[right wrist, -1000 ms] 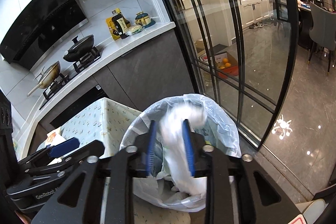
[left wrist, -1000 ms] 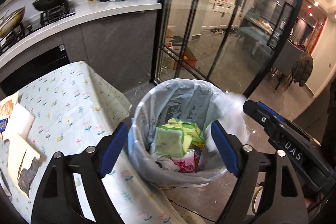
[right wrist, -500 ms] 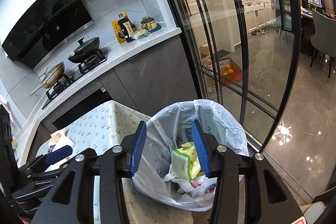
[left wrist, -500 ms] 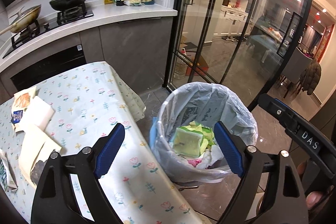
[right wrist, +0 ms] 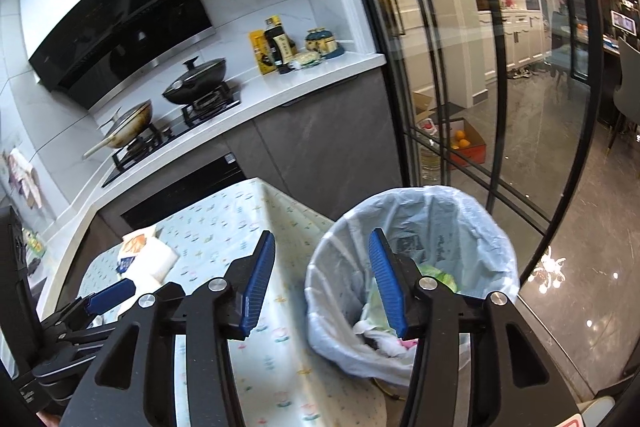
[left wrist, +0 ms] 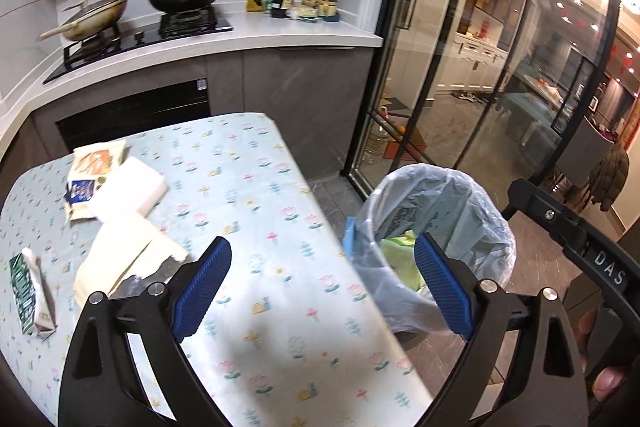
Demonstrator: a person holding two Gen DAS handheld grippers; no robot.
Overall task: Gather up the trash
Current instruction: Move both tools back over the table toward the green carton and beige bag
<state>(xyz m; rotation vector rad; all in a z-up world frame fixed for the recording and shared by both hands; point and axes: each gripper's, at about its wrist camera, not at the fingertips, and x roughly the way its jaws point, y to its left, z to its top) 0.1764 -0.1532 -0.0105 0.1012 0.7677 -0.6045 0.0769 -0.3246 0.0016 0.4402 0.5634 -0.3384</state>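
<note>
A trash bin [left wrist: 472, 203] lined with a pale plastic bag stands on the floor beside the table; it also shows in the right wrist view [right wrist: 472, 223], holding green and white waste. On the floral tablecloth [left wrist: 248, 195] lie a white foam block [left wrist: 128, 189], a snack packet [left wrist: 90, 171], torn beige paper [left wrist: 120, 259] and a green carton [left wrist: 30, 295]. My left gripper [left wrist: 320, 287] is open and empty above the table's right edge. My right gripper [right wrist: 322, 283] is open and empty, between table and bin.
A kitchen counter [left wrist: 248, 31] with a stove, a wok, a lidded pan and bottles runs behind the table. Black-framed glass sliding doors [left wrist: 460, 67] stand right of the bin. The right gripper's body [left wrist: 576, 239] shows at the right of the left wrist view.
My right gripper opened and let a crumpled white piece fall into the bin, then drew back. My left gripper swung left, from over the bin toward the table.
</note>
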